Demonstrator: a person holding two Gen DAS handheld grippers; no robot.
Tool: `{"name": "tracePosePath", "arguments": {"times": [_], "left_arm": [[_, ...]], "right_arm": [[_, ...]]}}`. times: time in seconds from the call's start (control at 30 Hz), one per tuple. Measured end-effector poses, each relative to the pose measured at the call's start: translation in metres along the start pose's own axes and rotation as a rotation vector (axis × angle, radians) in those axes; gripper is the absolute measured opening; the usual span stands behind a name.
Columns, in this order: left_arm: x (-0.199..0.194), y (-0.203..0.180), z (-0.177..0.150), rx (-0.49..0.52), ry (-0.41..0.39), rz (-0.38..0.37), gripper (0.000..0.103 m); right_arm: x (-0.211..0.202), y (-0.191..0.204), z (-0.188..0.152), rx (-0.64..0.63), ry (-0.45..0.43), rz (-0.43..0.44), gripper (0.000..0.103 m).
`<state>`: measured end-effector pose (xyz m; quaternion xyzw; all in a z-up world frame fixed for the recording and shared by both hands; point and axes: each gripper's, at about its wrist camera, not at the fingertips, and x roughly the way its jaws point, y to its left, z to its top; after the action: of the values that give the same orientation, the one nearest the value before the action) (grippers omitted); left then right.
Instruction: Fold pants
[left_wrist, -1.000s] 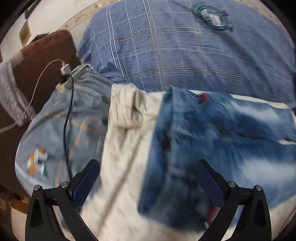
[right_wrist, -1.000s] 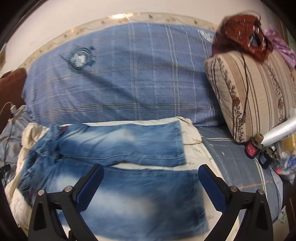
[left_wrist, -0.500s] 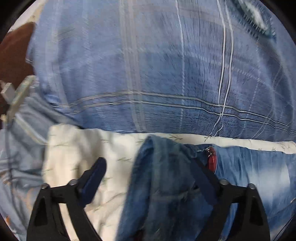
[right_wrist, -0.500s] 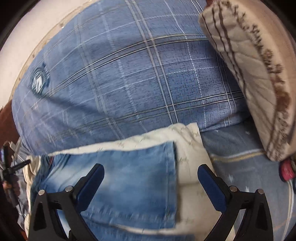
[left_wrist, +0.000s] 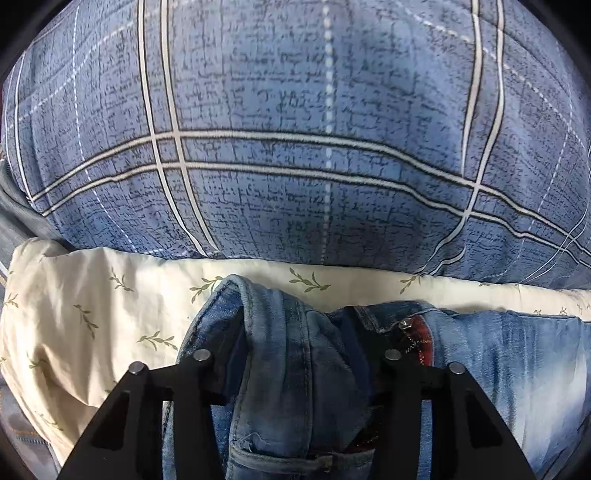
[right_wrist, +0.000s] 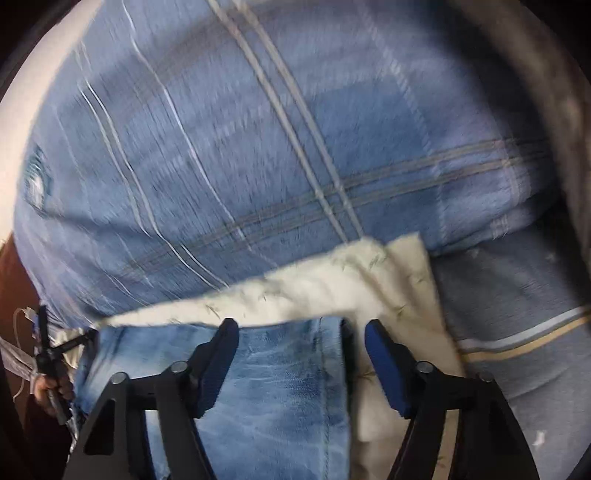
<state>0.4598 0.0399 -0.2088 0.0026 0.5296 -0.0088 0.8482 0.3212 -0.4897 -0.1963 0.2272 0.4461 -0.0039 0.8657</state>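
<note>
Blue jeans (left_wrist: 498, 354) lie on a cream leaf-print cloth (left_wrist: 92, 295) on the bed. In the left wrist view my left gripper (left_wrist: 295, 354) straddles the bunched waistband (left_wrist: 280, 332), its jaws pressed into the denim on both sides; the fingertips are buried in the fabric. In the right wrist view my right gripper (right_wrist: 301, 332) is partly closed around the far corner of the leg hem (right_wrist: 325, 350), the blue pads (right_wrist: 384, 362) a little apart from the cloth. The jeans' leg (right_wrist: 258, 387) runs left from there.
A large blue plaid pillow (left_wrist: 295, 129) rises just behind the jeans and also shows in the right wrist view (right_wrist: 258, 147). A striped blue bedsheet (right_wrist: 517, 332) lies to the right. The other hand-held gripper (right_wrist: 48, 354) shows at far left.
Both grippers have dropped low and moved forward onto the jeans. The left has closed onto the waistband. The right has narrowed around the leg hem.
</note>
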Motion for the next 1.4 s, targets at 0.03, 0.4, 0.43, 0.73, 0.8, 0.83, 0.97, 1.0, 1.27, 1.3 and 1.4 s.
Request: {"name": "tracePosePath", "arguments": {"times": [0.03,0.4,0.43,0.73,0.8,0.83,0.97,1.0,1.27,1.3,1.4], "left_arm": [[0.0,0.002,-0.001,-0.008,-0.001,-0.011,0.038],[-0.067,0.027,-0.033,-0.044,-0.169,-0.169,0.019],[-0.077,0.03,-0.037,-0.049,-0.184,-0.185,0.019],[-0.198,0.056,-0.1,-0.057,-0.315,-0.274,0.018],[-0.219,0.069,-0.117,-0.077,-0.334,-0.264,0.018],[-0.222,0.072,-0.125,-0.08,-0.341,-0.25,0.018],[-0.239,0.093,-0.169,-0.101,-0.351,-0.23,0.018],[-0.24,0.099,-0.183,-0.109,-0.343,-0.234,0.018],[-0.218,0.118,-0.277,-0.125,-0.259,-0.247,0.019],[-0.209,0.117,-0.288,-0.113,-0.235,-0.238,0.019],[-0.188,0.111,-0.314,-0.062,-0.166,-0.199,0.021]], "right_arm": [[0.006,0.005,-0.002,-0.034,-0.001,-0.054,0.045],[-0.04,0.023,-0.02,-0.07,-0.132,-0.075,0.027],[-0.048,0.026,-0.022,-0.074,-0.149,-0.071,0.027],[-0.136,0.05,-0.064,-0.09,-0.264,-0.039,0.027],[-0.162,0.05,-0.08,-0.082,-0.28,-0.02,0.026],[-0.171,0.051,-0.088,-0.083,-0.289,-0.021,0.026],[-0.203,0.048,-0.124,-0.075,-0.309,-0.014,0.026],[-0.208,0.046,-0.132,-0.066,-0.309,-0.01,0.026],[-0.218,0.014,-0.215,-0.01,-0.241,0.009,0.026],[-0.215,0.01,-0.224,-0.011,-0.223,0.004,0.027],[-0.196,-0.002,-0.253,-0.027,-0.131,-0.025,0.027]]}}
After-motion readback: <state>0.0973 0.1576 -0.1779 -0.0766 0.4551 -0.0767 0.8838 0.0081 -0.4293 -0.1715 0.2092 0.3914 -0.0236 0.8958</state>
